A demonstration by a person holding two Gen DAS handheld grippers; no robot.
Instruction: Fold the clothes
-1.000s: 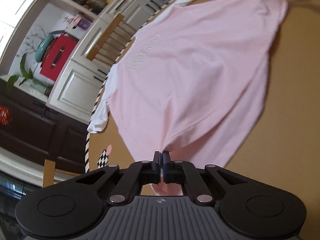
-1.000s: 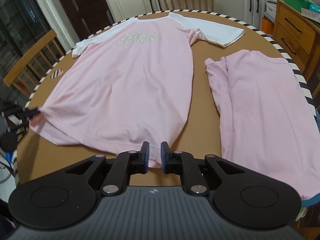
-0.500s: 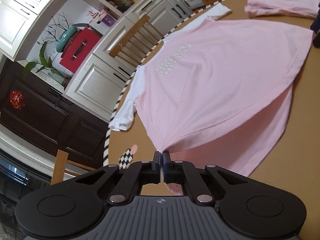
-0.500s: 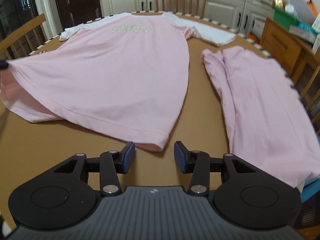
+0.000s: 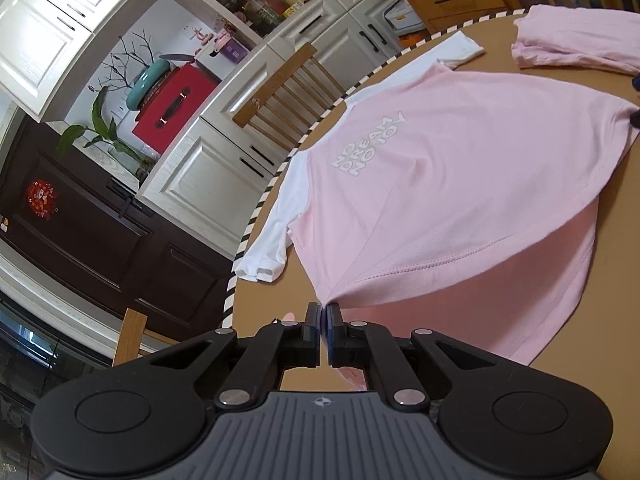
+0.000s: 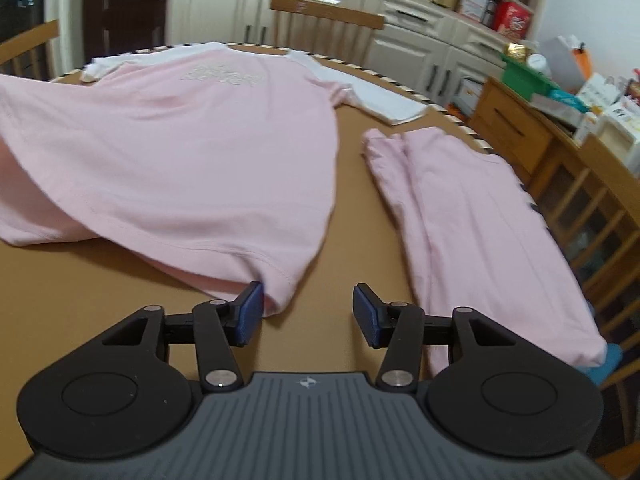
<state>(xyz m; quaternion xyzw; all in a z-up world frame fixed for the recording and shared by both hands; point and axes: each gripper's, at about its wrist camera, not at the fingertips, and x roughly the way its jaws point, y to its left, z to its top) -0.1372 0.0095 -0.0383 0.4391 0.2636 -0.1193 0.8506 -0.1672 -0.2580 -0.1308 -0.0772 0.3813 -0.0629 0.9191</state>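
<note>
On the left, black left gripper (image 5: 323,312) clenched on a bottom hem corner of the pink cotton T-shirt with white sleeves and pale chest lettering (image 5: 460,184), lifting that corner clear of the round brown table with a black-and-white striped rim (image 5: 280,296) so the front layer peels up and the back layer shows beneath. Rest of the shirt spread flat across the tabletop, collar end toward the far rim, white sleeves reaching the striped edge. Further right, black right gripper with blue pads (image 6: 307,312) low over the table at the opposite hem corner, jaws opening; left pad (image 6: 250,312) just beside or touching the fabric, most of the gap over bare brown surface, nothing pinched. Right of the shirt and apart from it, a folded pale pink garment (image 6: 480,232) lying lengthwise near the table's right rim. Beyond the table, a wooden slat-back chair (image 6: 326,20) before cream cabinets (image 6: 216,4).
</note>
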